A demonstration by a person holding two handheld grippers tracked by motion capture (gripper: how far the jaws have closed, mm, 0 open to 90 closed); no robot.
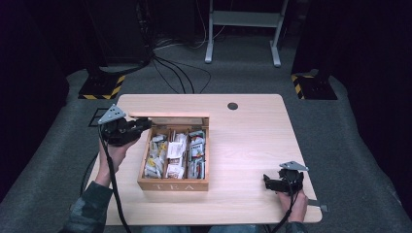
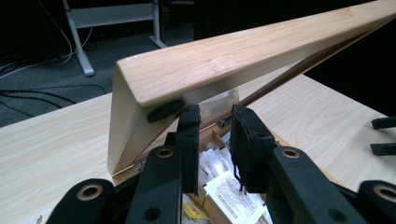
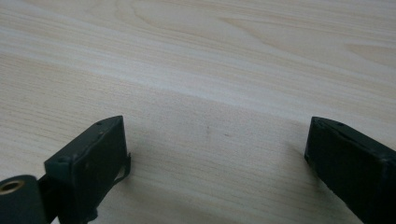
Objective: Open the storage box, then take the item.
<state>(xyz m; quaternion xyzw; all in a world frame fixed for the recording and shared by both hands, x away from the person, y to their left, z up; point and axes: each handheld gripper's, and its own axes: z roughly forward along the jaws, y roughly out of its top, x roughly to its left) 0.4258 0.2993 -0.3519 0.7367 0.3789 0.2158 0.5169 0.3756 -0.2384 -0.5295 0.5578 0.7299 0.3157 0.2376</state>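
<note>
Tea box (image 1: 173, 185) mid-surface, lid (image 2: 243, 56) raised and tilted, long edge running across above left gripper (image 2: 215, 122). Left gripper narrowed to a small gap, gripping nothing, tips just under lid edge. Right gripper (image 3: 215, 154) wide open, empty, well apart on bare surface (image 3: 196, 56).

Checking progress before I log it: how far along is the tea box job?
Done: the tea box sits on the table, lid raised, tea bags exposed. In hand: the left gripper is up against the lid's edge, jaws narrow, nothing visibly clamped. Left: whether the lid is opening or closing isn't clear. The right gripper rests open over bare table.
</note>
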